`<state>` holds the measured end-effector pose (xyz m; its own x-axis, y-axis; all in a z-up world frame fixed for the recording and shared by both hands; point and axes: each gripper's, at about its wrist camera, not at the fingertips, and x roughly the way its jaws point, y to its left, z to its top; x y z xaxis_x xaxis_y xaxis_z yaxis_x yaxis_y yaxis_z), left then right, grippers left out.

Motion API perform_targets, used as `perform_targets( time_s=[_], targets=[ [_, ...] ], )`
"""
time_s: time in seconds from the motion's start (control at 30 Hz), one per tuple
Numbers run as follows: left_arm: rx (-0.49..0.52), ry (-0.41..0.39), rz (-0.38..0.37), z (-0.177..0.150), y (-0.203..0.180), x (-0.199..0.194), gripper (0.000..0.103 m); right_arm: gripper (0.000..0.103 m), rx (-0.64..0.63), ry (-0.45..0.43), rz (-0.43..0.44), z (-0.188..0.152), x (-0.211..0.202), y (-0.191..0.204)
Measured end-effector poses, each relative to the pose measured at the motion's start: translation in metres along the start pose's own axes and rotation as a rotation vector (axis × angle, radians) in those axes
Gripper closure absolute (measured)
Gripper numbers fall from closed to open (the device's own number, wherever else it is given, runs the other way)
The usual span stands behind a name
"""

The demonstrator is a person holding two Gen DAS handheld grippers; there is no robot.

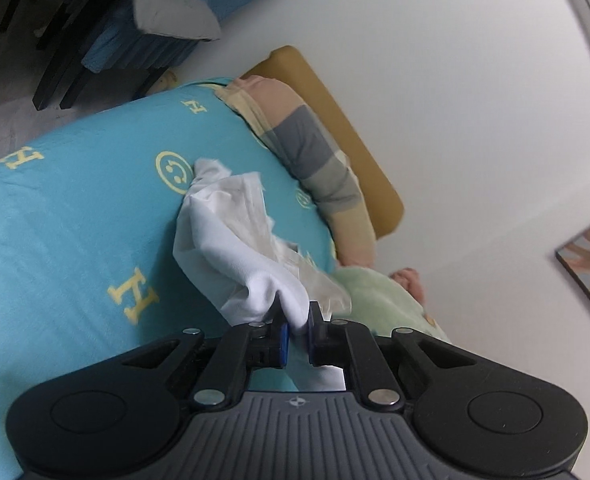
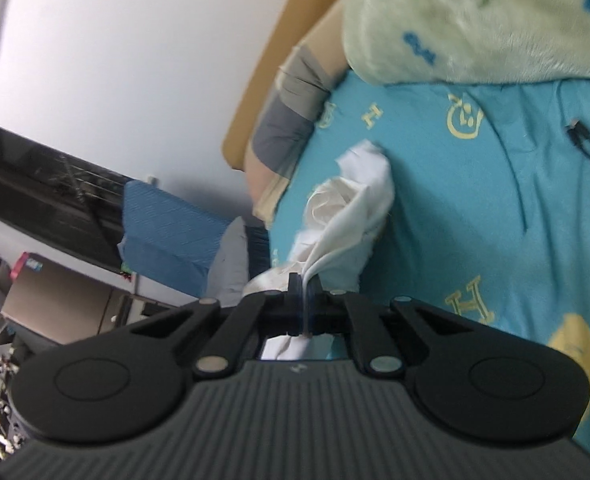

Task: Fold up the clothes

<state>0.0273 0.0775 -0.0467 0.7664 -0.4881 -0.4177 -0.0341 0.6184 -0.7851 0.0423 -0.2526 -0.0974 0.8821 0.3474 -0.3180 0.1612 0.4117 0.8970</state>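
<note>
A white garment (image 1: 231, 240) hangs crumpled above a turquoise bed sheet (image 1: 75, 220) printed with yellow letters and smiley faces. My left gripper (image 1: 297, 314) is shut on a thick fold of the white cloth, which bunches between its blue pads. In the right wrist view the same white garment (image 2: 355, 208) trails down toward the sheet (image 2: 475, 220), and my right gripper (image 2: 305, 284) is shut on a thin edge of it. The far end of the cloth still touches the bed.
A striped grey, pink and cream pillow (image 1: 315, 152) lies against a tan headboard (image 1: 359, 132) and a white wall. A pale green blanket (image 2: 475, 16) lies heaped on the bed. A black cable (image 2: 587, 140) lies on the sheet. Folded blue fabric (image 2: 167, 236) sits beside the bed.
</note>
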Motion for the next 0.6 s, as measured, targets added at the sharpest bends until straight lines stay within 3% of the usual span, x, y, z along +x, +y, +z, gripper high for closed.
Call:
perform_targets(
  time_s=[0.33, 0.47, 0.6],
  targets=[
    [0.018, 0.059, -0.03, -0.058, 0.0, -0.104, 0.094, 0.098, -0.061, -0.056, 0.045, -0.068, -0.123, -0.011],
    [0.051, 0.063, -0.034, -0.051, -0.014, -0.101, 0.094, 0.097, -0.091, -0.092, 0.027, -0.067, -0.129, -0.003],
    [0.095, 0.092, 0.045, -0.024, -0.039, -0.07, 0.093, 0.097, -0.034, -0.066, -0.004, -0.041, -0.108, 0.006]
  ],
)
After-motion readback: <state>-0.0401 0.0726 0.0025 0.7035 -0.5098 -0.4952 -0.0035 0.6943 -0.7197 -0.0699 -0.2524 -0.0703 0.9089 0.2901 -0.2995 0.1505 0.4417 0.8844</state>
